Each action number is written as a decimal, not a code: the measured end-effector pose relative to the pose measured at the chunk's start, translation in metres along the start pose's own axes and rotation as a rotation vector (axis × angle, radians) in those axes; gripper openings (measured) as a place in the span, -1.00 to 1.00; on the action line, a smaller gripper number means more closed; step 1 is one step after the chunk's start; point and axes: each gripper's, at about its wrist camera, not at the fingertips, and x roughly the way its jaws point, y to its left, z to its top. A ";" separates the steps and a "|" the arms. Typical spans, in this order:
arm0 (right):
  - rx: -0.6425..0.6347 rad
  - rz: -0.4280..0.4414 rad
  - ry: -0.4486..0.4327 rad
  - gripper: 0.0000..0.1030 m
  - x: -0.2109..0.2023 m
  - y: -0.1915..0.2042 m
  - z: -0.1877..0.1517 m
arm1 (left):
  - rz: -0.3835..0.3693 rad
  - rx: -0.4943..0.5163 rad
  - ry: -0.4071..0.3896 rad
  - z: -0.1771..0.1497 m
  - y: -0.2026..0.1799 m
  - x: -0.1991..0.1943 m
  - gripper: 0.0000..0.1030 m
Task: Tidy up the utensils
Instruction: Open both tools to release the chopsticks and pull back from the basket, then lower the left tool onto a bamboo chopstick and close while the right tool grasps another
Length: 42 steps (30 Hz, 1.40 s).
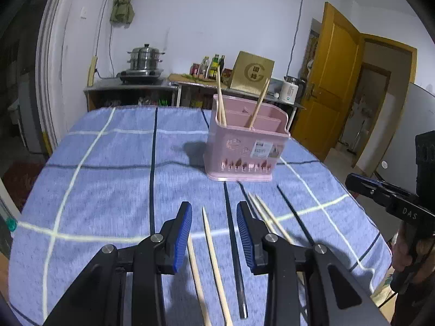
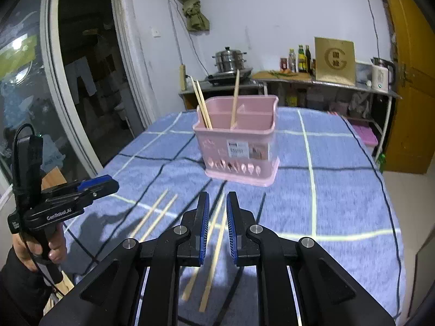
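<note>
Left wrist view: left hand-held gripper (image 1: pixel 214 218) tilted down over blue checked cloth (image 1: pixel 108 179) on the tabletop, blue pads (image 1: pixel 186 233) apart, released, nothing pressed between them. Under the gap, lying on the cloth: two pale chopsticks (image 1: pixel 212 255) side by side, and a dark pen-like stick (image 1: pixel 236 258) just right of them. Two more pale chopsticks (image 1: pixel 267 217) just beyond the right pad, running near to far. Pink holder (image 1: pixel 244 152) upright at far centre-right of the cloth, well apart from the loose sticks; three chopsticks (image 1: pixel 220 100) leaning inside, two at its left end, one nearer the middle. Right hand-held gripper (image 1: pixel 356 183) at the right edge, seen side-on, tilted down over the cloth's right edge.

Right wrist view: right hand-held gripper (image 2: pixel 218 224) angled down, pads nearly together with a narrow gap, grasping nothing. Pair of chopsticks (image 2: pixel 214 247) on the cloth below that gap, blurred. Another pair (image 2: pixel 156 217) to the left, near the left hand-held gripper (image 2: pixel 108 183). Hand (image 2: pixel 40 247) wrapped around its handle at lower left, dark sleeve below. Holder (image 2: pixel 239 149) far, straight ahead.
</note>
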 end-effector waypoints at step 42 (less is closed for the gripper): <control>-0.031 -0.043 0.262 -0.74 0.108 0.000 -0.016 | 0.056 0.042 0.276 -0.010 0.001 0.109 -0.67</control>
